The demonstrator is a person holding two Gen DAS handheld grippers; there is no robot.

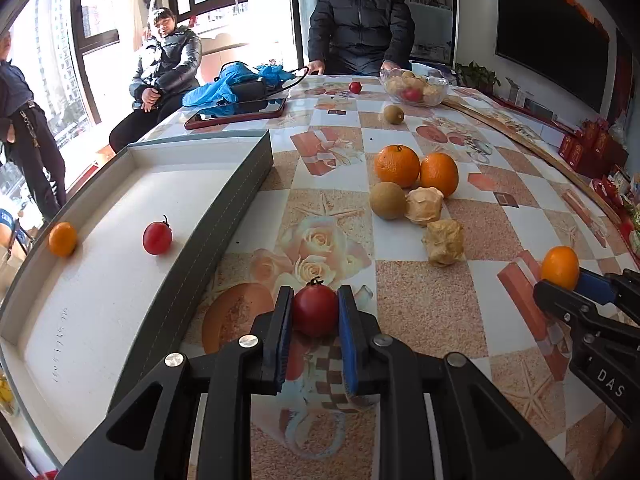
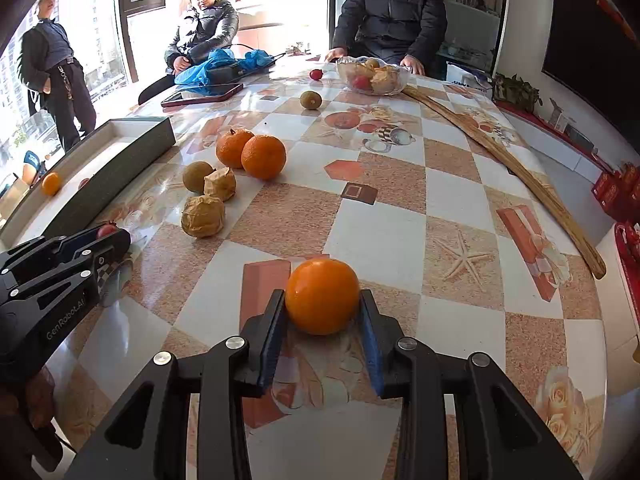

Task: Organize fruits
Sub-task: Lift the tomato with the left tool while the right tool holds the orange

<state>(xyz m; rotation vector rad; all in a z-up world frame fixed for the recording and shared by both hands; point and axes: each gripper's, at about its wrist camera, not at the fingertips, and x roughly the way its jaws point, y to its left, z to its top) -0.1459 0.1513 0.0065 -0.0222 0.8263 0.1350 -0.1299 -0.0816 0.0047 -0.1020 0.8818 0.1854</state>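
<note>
My left gripper [image 1: 315, 312] has its blue pads clamped on a small, round, dark red cherry tomato [image 1: 315, 309] with a black stalk, held just beside the long wall of the shallow grey cardboard tray [image 1: 240, 200]. My right gripper [image 2: 323, 312] is clamped on a small, smooth, glossy orange fruit [image 2: 322, 295], well apart from the tray, over the patterned tablecloth [image 2: 400, 184].

I judge the tomato the likelier casualty: it is soft-skinned and squeezed between my narrowest jaws, so more pressure could split it, and a careless swing could knock it against the tray wall. The orange fruit is slick and round, gripped only at its sides; a tilt could let it slip out and roll across the table, perhaps toward the edge. Both of my arms heading for the same tray could also collide.

The tray's white floor holds one small orange fruit [image 1: 63, 239] against its far wall and one red cherry tomato [image 1: 157, 237] near the middle, apart from each other; both could roll if I bump the tray. The clear glass bowl [image 1: 436, 94] at the far end holds several pale, papery-looking fruits and at least one red one; I cannot tell more
</note>
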